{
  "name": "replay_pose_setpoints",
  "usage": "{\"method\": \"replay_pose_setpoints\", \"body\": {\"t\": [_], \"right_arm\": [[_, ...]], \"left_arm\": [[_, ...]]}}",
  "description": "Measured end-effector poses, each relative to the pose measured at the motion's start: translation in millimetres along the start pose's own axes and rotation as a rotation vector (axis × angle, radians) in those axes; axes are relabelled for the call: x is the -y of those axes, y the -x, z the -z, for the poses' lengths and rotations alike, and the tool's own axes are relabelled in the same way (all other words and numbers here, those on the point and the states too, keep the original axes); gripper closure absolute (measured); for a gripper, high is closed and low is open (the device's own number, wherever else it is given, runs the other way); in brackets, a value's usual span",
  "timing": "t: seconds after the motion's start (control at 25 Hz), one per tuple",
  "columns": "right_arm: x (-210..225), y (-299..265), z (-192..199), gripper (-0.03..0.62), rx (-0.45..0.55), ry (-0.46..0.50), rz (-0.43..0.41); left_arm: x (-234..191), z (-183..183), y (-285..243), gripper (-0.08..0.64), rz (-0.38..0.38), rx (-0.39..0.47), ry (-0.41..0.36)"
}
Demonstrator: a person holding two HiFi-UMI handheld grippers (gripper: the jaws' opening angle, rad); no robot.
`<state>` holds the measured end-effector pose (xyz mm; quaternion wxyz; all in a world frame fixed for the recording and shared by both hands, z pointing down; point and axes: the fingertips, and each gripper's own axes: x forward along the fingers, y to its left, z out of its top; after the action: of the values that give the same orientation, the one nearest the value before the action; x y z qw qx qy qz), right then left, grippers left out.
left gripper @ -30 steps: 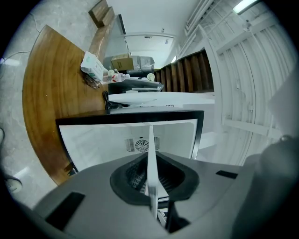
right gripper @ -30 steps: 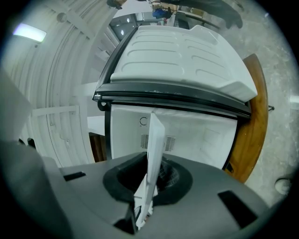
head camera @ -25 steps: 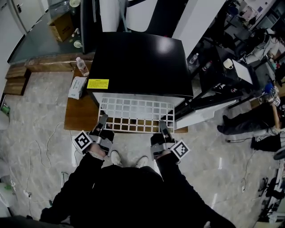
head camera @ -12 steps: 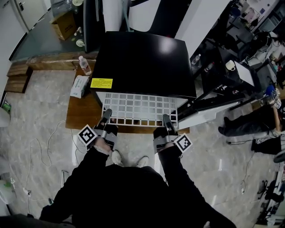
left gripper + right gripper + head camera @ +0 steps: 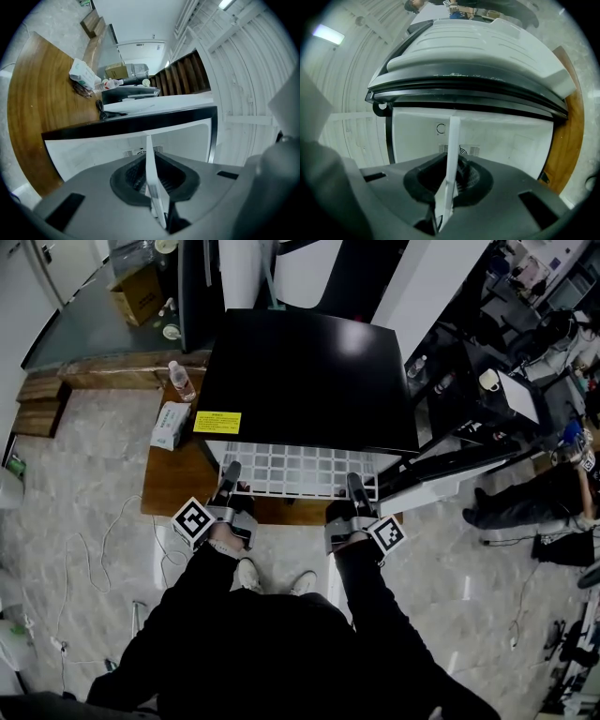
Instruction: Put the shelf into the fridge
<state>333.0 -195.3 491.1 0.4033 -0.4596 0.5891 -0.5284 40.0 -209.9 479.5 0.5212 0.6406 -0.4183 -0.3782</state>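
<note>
A white wire grid shelf (image 5: 298, 471) sticks out level from the front of a small black-topped fridge (image 5: 309, 371), with its far part hidden inside. My left gripper (image 5: 229, 478) is shut on the shelf's near left edge. My right gripper (image 5: 356, 487) is shut on its near right edge. In the left gripper view the shelf (image 5: 151, 161) runs edge-on between the jaws of the left gripper (image 5: 153, 190) towards the fridge's white inside (image 5: 178, 140). The right gripper view shows the shelf (image 5: 452, 150) clamped the same way in the right gripper (image 5: 448, 190).
The fridge door (image 5: 455, 470) hangs open to the right. The fridge stands on a low wooden platform (image 5: 173, 486) that carries a tissue pack (image 5: 169, 425) and a water bottle (image 5: 181, 381). A cardboard box (image 5: 133, 293) sits far left. A person (image 5: 525, 501) sits on the floor at right.
Both grippers have moved forward towards the fridge, and the shelf has slid further in, so less of the grid shows outside.
</note>
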Motion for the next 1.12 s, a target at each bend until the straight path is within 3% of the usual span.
{"method": "replay_pose_setpoints", "body": {"t": [1.12], "right_arm": [[1.9,-55.3,-16.1,0.554,0.161,-0.012,-0.061]], "left_arm": [[-6.8,-23.2,-50.0,0.518,0.025,0.225,-0.090]]}}
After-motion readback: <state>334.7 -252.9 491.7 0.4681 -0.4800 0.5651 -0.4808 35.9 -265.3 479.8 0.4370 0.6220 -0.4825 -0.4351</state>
